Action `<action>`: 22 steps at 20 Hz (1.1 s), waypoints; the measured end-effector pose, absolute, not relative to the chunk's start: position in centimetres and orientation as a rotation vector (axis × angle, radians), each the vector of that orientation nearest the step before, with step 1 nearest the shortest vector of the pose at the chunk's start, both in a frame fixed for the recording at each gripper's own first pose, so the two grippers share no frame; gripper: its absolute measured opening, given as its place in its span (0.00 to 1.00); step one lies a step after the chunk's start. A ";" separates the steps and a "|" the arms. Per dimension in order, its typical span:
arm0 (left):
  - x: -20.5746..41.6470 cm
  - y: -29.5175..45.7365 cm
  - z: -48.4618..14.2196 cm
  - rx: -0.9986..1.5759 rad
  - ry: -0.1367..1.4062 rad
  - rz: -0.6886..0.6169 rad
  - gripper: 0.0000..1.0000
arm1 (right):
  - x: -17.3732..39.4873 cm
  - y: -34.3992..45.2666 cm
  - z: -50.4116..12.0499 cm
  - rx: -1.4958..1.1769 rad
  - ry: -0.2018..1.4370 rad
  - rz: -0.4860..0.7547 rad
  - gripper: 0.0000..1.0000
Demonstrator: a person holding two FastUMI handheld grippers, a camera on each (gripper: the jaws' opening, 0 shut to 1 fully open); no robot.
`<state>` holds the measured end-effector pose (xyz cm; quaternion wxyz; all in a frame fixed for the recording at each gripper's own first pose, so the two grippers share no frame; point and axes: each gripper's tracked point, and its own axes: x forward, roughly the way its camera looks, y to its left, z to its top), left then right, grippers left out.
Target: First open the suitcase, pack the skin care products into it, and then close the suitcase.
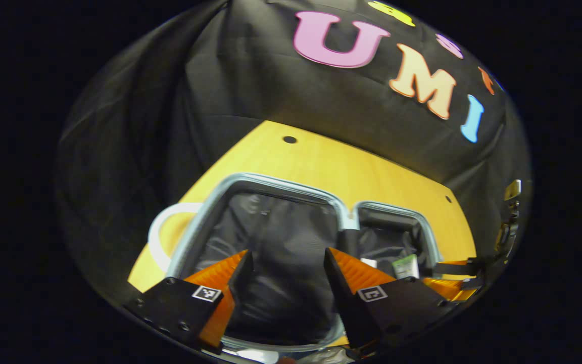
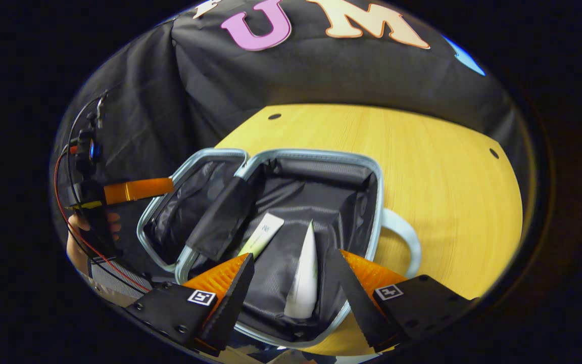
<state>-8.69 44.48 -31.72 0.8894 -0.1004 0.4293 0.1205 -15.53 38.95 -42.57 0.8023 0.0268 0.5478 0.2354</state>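
Right gripper view: open suitcase [image 2: 291,167] holds two tubes [image 2: 305,273]; the right gripper [image 2: 291,283] gapes released, left gripper [image 2: 139,189] at nine o'clock, also released.

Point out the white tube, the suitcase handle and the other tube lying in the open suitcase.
White tube [image 2: 303,273]: right gripper view, middle of its body.
Suitcase handle [image 2: 406,237]: right gripper view, outer curve of the loop.
Second tube [image 2: 263,235]: right gripper view, centre of its flat side.
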 end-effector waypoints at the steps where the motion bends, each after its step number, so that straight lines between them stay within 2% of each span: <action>1: -9.0 46.7 -31.1 -0.193 0.873 0.303 0.87 | -14.9 39.2 -41.9 0.084 1.151 0.501 0.98; 2: -9.1 48.5 -31.0 -0.191 0.861 0.340 0.96 | -14.3 39.2 -41.3 0.107 1.129 0.492 0.98; 7: -10.7 55.7 -30.0 -0.175 0.836 0.489 0.95 | -12.1 37.2 -39.6 0.134 1.053 0.424 0.98; 13: -11.8 60.6 -32.6 -0.181 0.912 0.534 0.94 | -11.3 34.3 -38.5 0.116 1.008 0.339 0.98; 18: -12.6 61.3 -36.2 -0.254 1.028 0.494 0.72 | -11.6 31.7 -38.0 0.085 0.977 0.281 0.98; 19: -12.9 61.7 -36.7 -0.255 1.055 0.498 0.72 | -11.5 31.1 -38.0 0.077 0.974 0.270 0.98; 20: -13.3 61.8 -37.0 -0.262 1.081 0.501 0.58 | -11.4 30.5 -38.0 0.068 0.969 0.257 0.98; 22: -12.8 60.5 -38.0 -0.298 1.091 0.487 0.35 | -11.2 29.7 -37.8 0.066 0.962 0.243 0.98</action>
